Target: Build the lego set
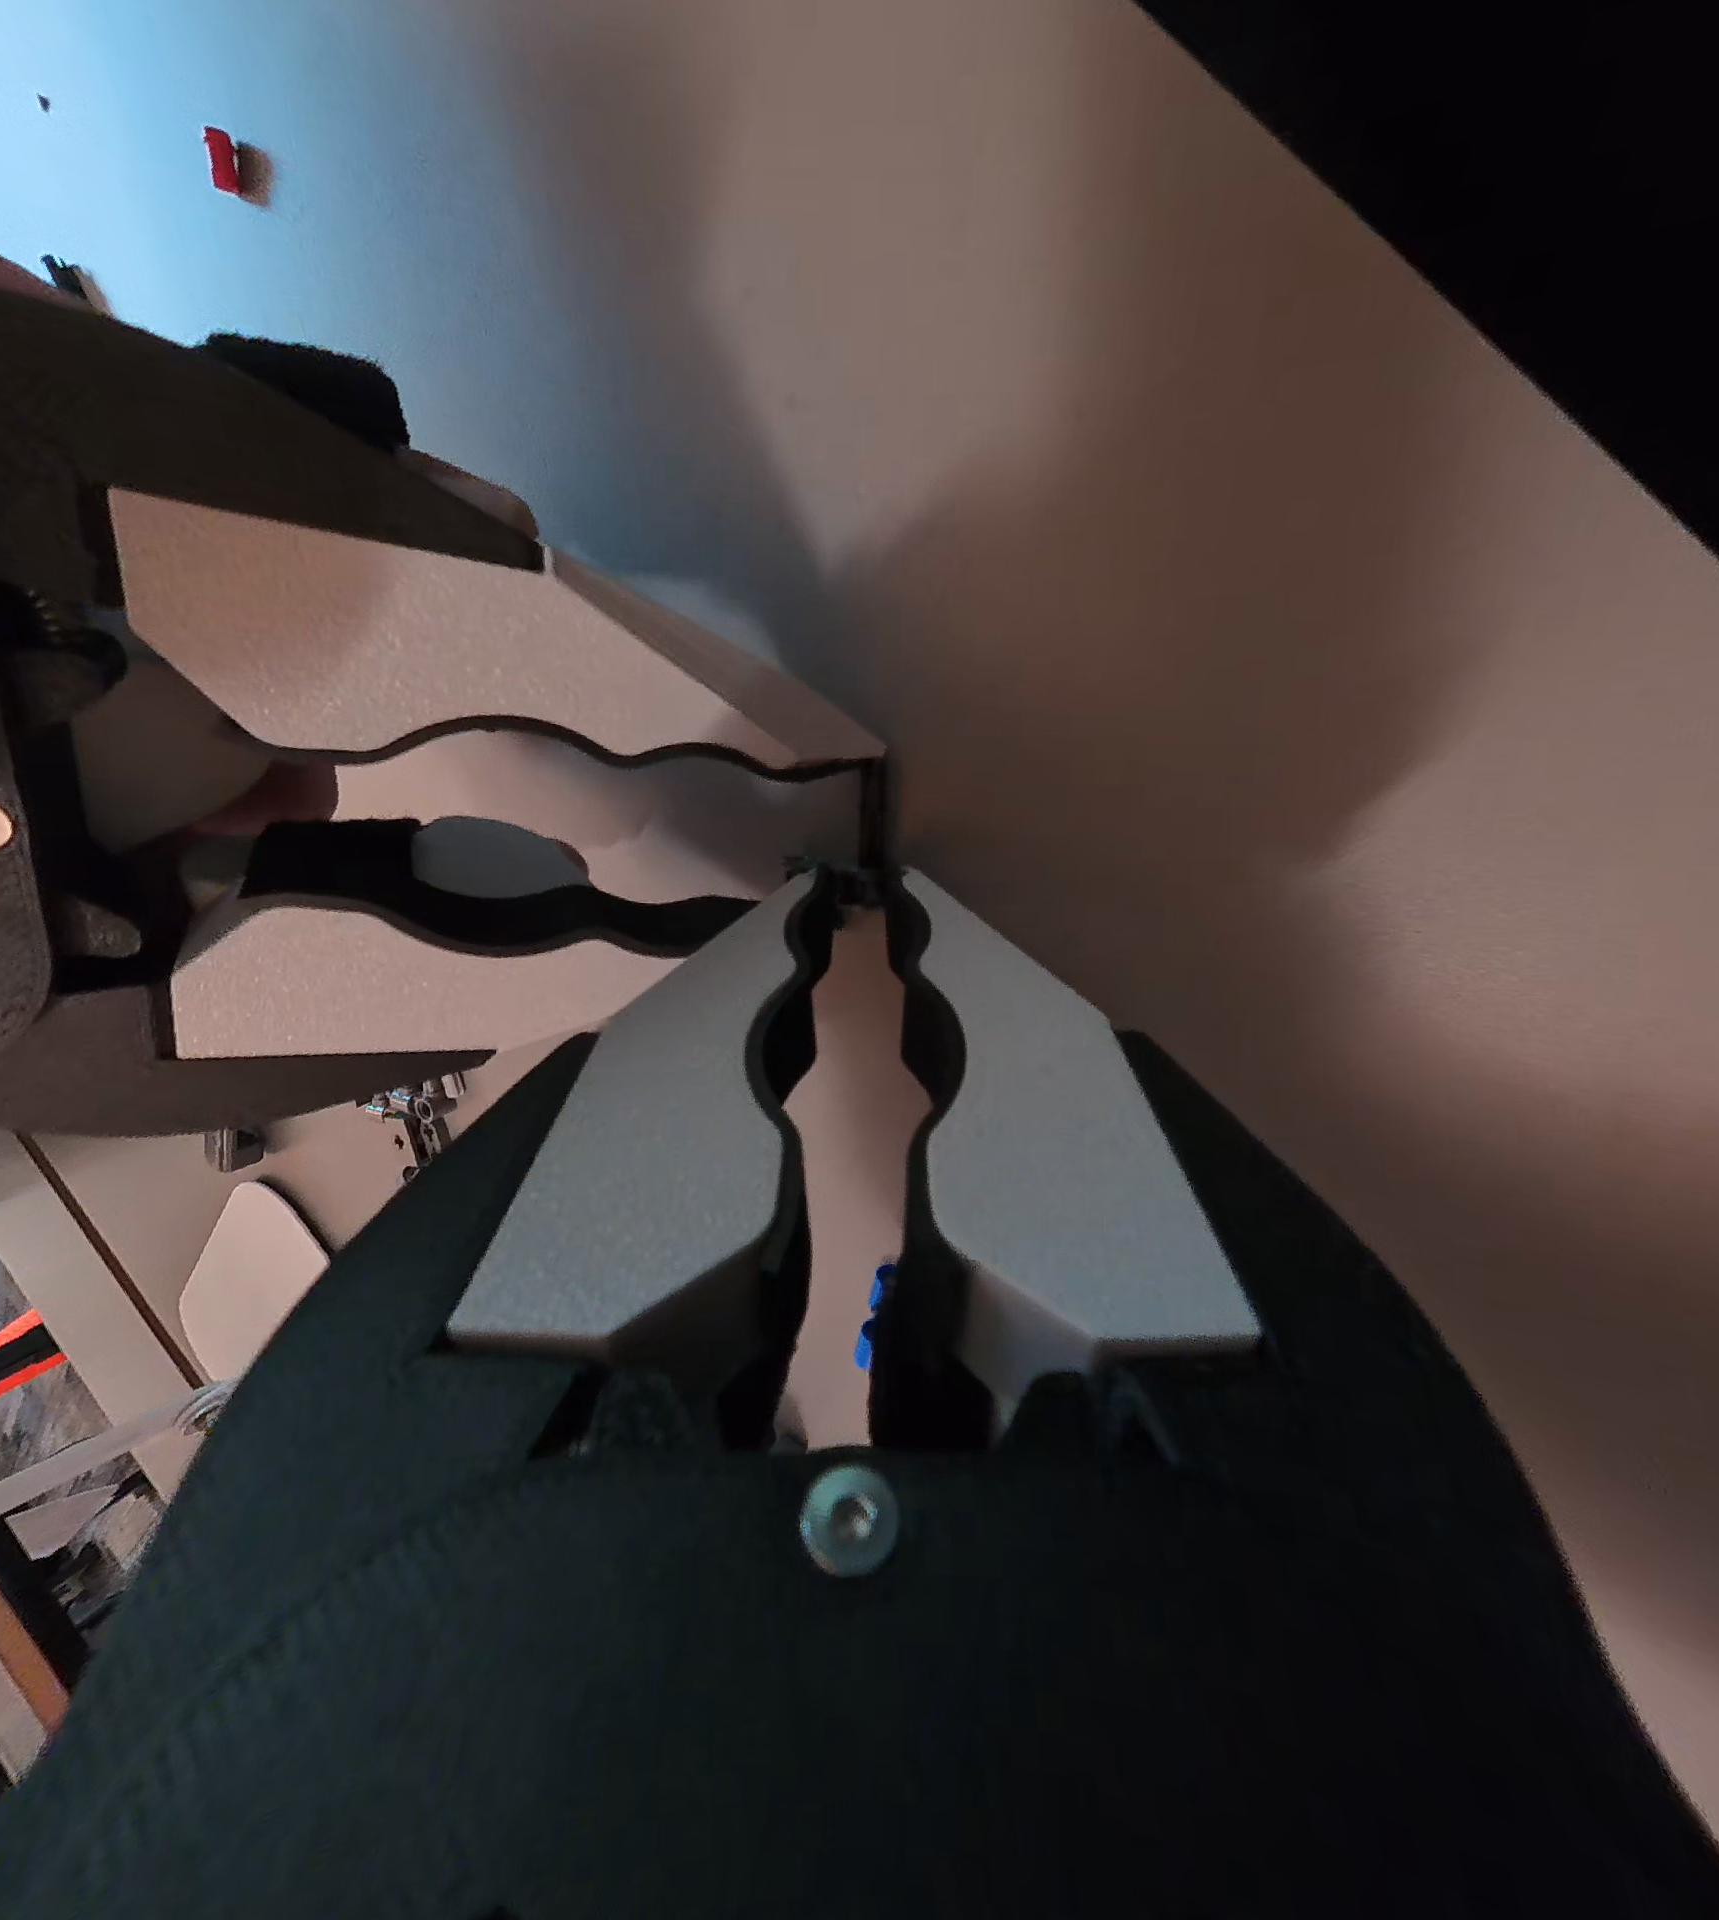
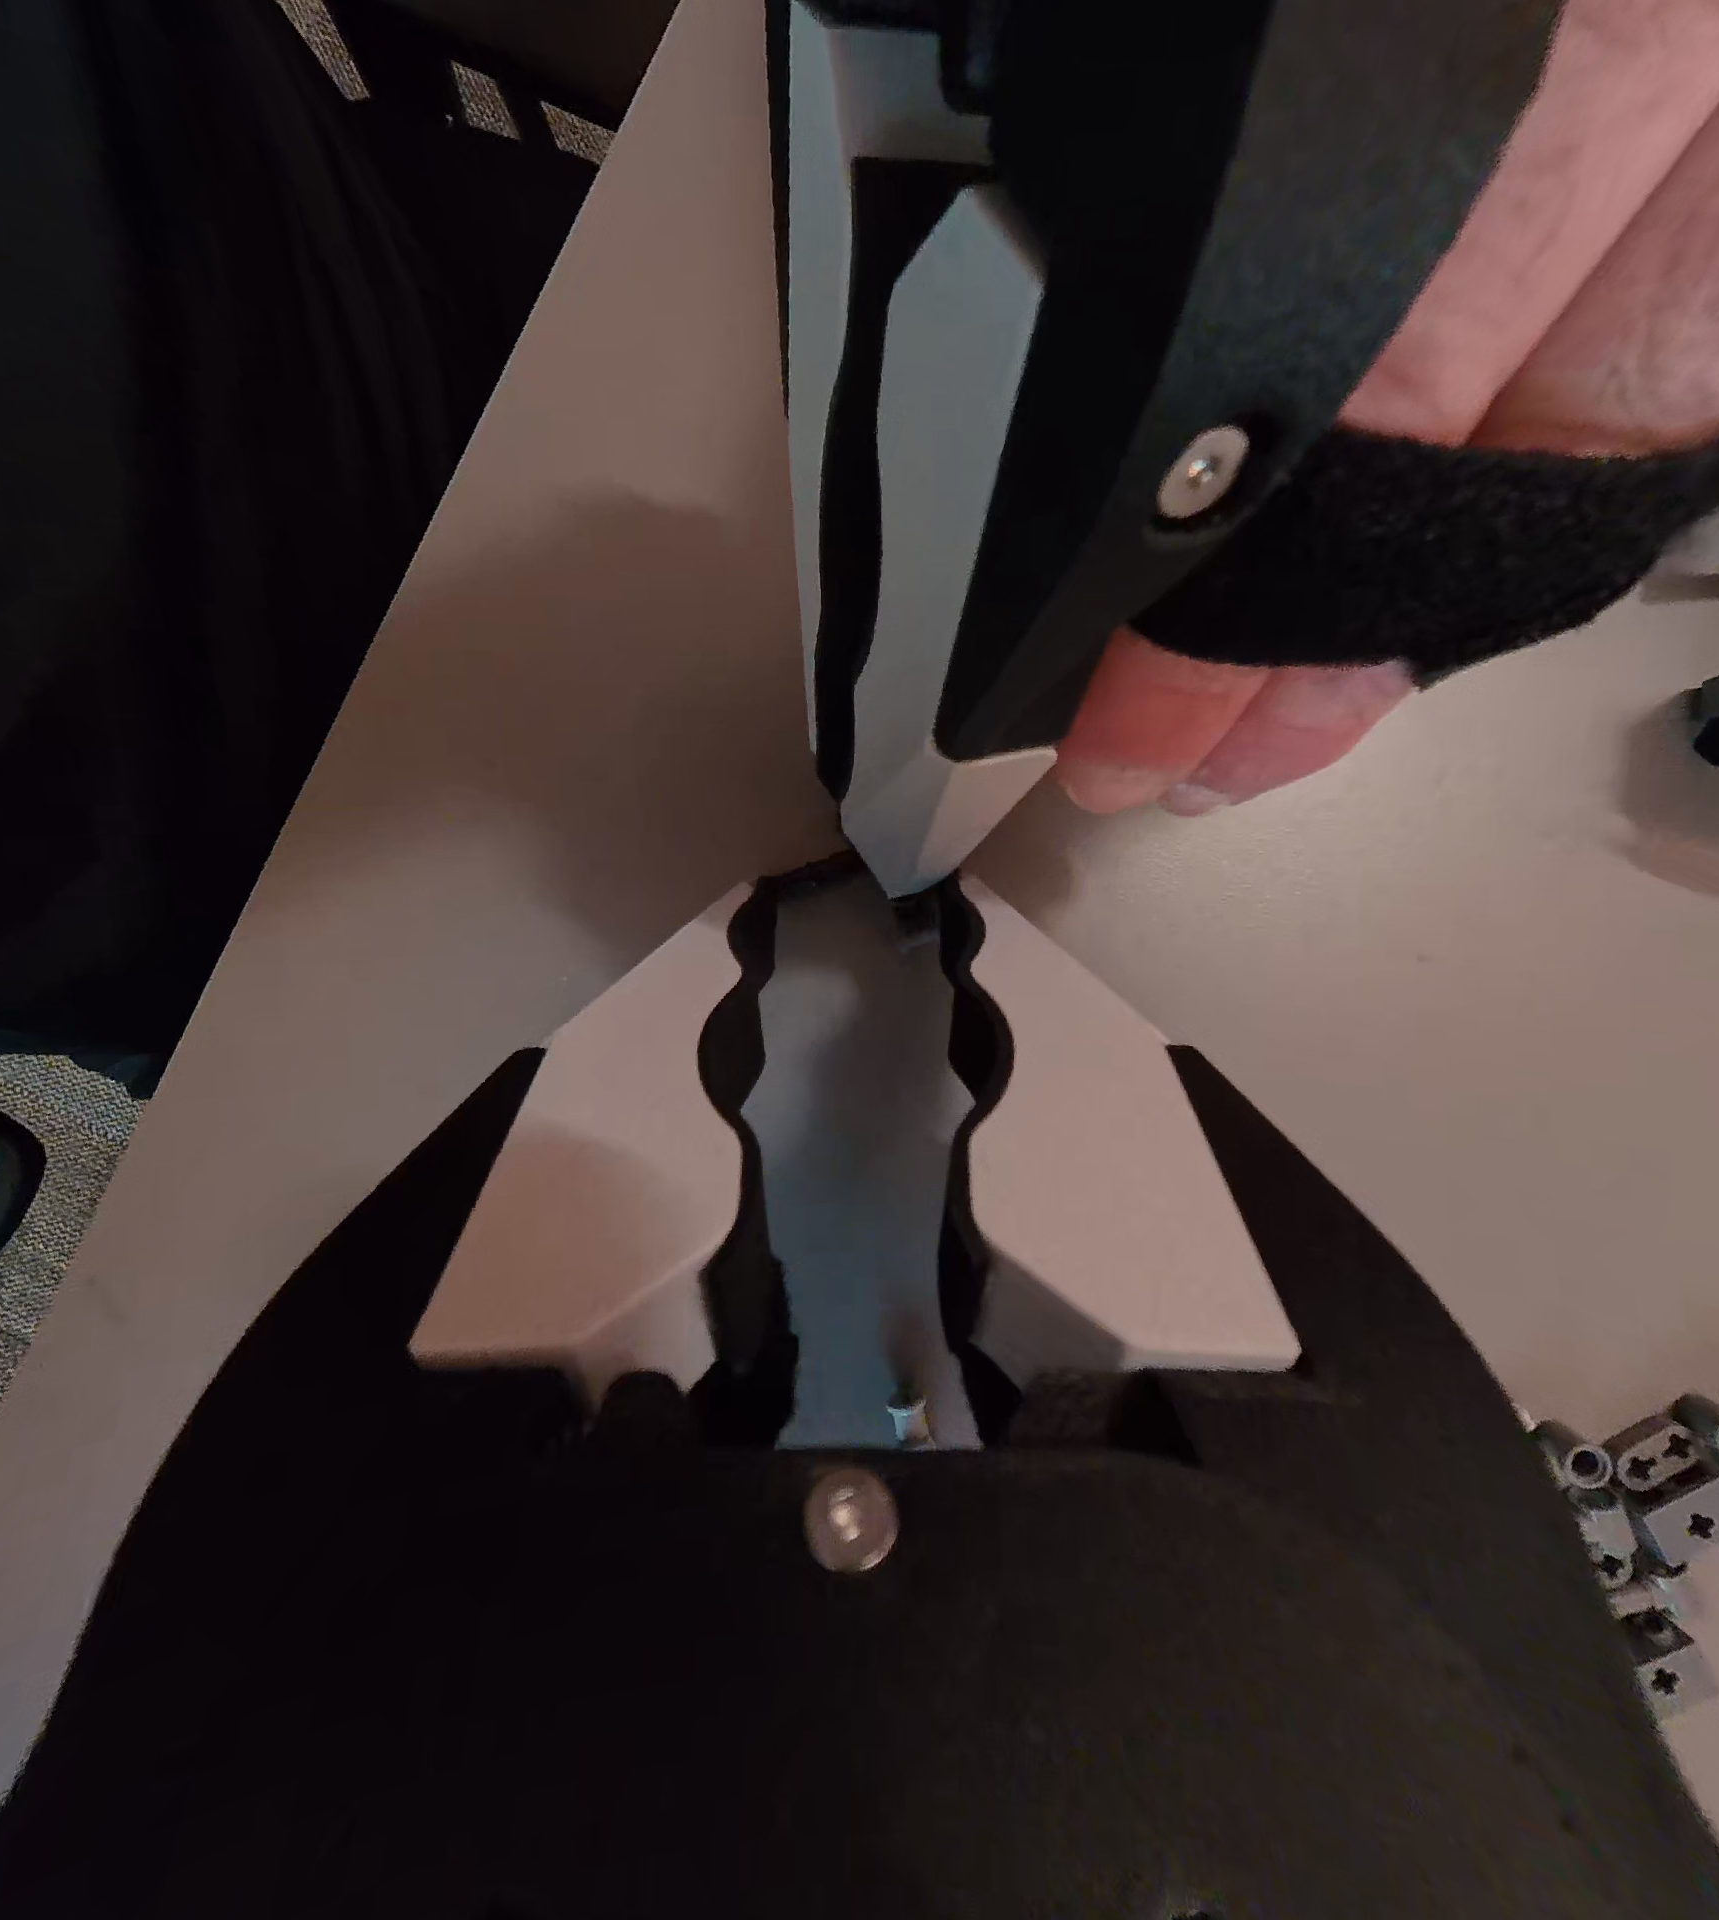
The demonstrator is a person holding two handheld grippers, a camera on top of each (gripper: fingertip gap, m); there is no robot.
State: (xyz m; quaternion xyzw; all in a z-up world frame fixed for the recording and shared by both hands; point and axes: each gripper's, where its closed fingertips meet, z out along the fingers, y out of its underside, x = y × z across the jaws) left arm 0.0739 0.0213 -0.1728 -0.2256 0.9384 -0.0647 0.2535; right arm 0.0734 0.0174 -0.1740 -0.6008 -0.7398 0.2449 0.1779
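Left gripper (image 1: 850,883) clenched on a small dark brick piece (image 1: 850,896) over the pale table (image 1: 1250,727). Right gripper (image 2: 860,894) gripping a thin dark strip (image 1: 876,810), tips meeting the left's. Grey bricks (image 2: 1665,1496) piled near right.

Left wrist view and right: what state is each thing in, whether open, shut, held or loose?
Left gripper: fingers nearly together, pinching a small dark piece.
Right gripper: fingers partly apart, a thin dark bar spanning their tips, seemingly gripped.
Grey bricks: loose heap lying on the table.
Hand: strapped to the left gripper.
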